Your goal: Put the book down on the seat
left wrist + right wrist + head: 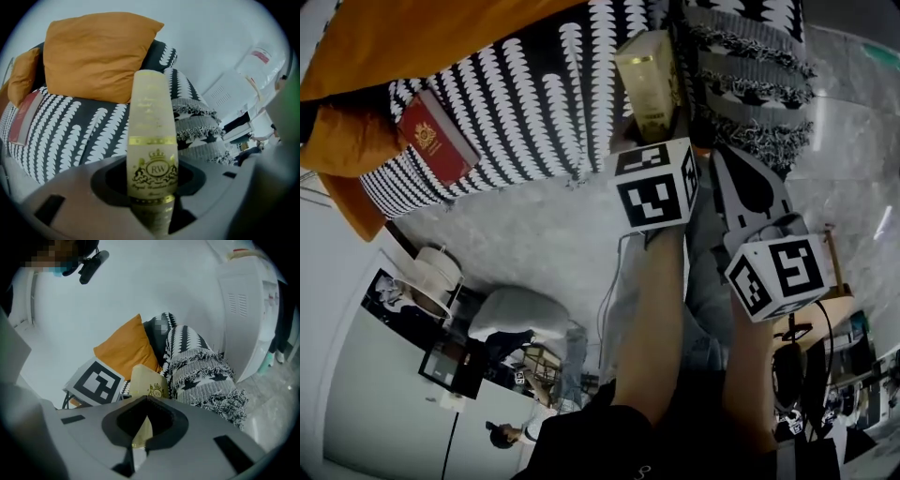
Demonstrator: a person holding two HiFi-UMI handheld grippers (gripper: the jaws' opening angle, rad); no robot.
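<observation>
A cream book with gold print (pixel 649 84) is held upright over the black-and-white patterned seat (pixel 525 103), close to its right end. My left gripper (pixel 661 131) is shut on the book's lower end; in the left gripper view the book's spine (pixel 151 136) rises straight up from between the jaws. My right gripper (pixel 741 192) comes in from the right, and in the right gripper view one edge of the book (pixel 147 385) runs into its jaws. A second, red book (pixel 436 141) lies flat on the seat's left part.
Orange cushions (pixel 422 33) lean against the seat's back and left side. A fringed patterned cushion (pixel 750 66) fills the seat's right end, just beside the held book. Pale marble floor (pixel 534 244) lies in front. A white cabinet (pixel 243 310) stands to the right.
</observation>
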